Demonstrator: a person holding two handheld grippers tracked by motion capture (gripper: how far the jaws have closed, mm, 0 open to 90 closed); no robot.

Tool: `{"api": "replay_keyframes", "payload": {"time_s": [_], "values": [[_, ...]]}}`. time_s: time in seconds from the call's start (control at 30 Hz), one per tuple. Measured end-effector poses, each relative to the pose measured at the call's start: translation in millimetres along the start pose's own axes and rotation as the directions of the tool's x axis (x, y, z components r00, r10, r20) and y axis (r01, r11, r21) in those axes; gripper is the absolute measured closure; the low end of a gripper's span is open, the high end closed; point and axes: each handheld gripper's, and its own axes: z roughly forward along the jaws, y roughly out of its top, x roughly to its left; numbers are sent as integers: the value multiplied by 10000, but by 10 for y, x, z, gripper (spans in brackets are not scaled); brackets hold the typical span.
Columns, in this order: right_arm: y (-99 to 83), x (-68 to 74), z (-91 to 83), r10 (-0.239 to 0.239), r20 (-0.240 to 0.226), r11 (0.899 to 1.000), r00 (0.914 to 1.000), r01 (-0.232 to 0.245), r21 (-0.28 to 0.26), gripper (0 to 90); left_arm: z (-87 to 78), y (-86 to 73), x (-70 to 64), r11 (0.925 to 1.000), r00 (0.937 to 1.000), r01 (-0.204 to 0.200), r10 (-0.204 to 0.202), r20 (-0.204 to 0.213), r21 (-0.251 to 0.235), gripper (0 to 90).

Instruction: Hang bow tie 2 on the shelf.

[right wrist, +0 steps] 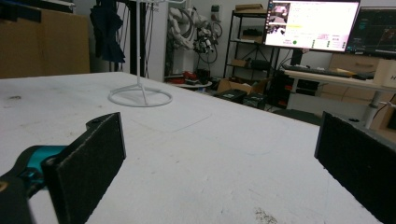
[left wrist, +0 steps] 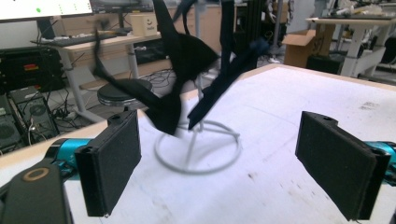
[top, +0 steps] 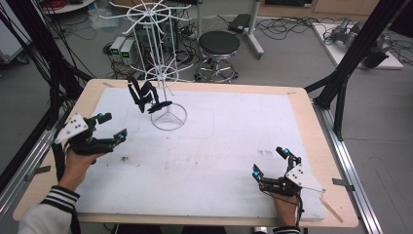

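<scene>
The table (top: 302,122) carries a white mat, and toward its far left stands a white wire rack (top: 168,118) on a ring base, tall enough that things hung on it clear the surface. A black strappy garment (top: 145,97) hangs from a low arm of the rack, just above the base. The left gripper (top: 110,129) sits near it, jaws wide apart and empty, aimed at the cloth, probably to take it. The right gripper (top: 271,161) rests well apart at the near right, jaws also wide and empty. The left gripper view shows the garment's (left wrist: 180,70) dangling straps closely; the high view shows both hands' spacing.
</scene>
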Motion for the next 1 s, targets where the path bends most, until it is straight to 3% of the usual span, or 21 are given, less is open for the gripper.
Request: {"api": "replay_keyframes", "payload": {"time_s": [0.17, 0.27, 0.43, 0.6, 1.0], "values": [[3, 10, 5, -86, 21, 9999, 10000, 85, 84, 11, -134, -293, -165, 9999, 9997, -25, 22, -251, -125, 146], [4, 13, 10, -148, 53, 9998, 9999, 148, 101, 11, -182, -407, -227, 9990, 9992, -48, 30, -405, -443, 146], [4, 13, 10, -161, 71, 9998, 9998, 161, 95, 11, -227, -543, -267, 9987, 9980, -148, 117, -627, -486, 146], [4, 12, 9, -127, 79, 9999, 9999, 126, 101, 11, -278, -590, -267, 9964, 9951, -201, 120, -982, -824, 147], [3, 18, 7, -125, 55, 9999, 9999, 124, 86, 11, -301, -610, -253, 9941, 9948, -25, -85, -1012, -1084, 146]]}}
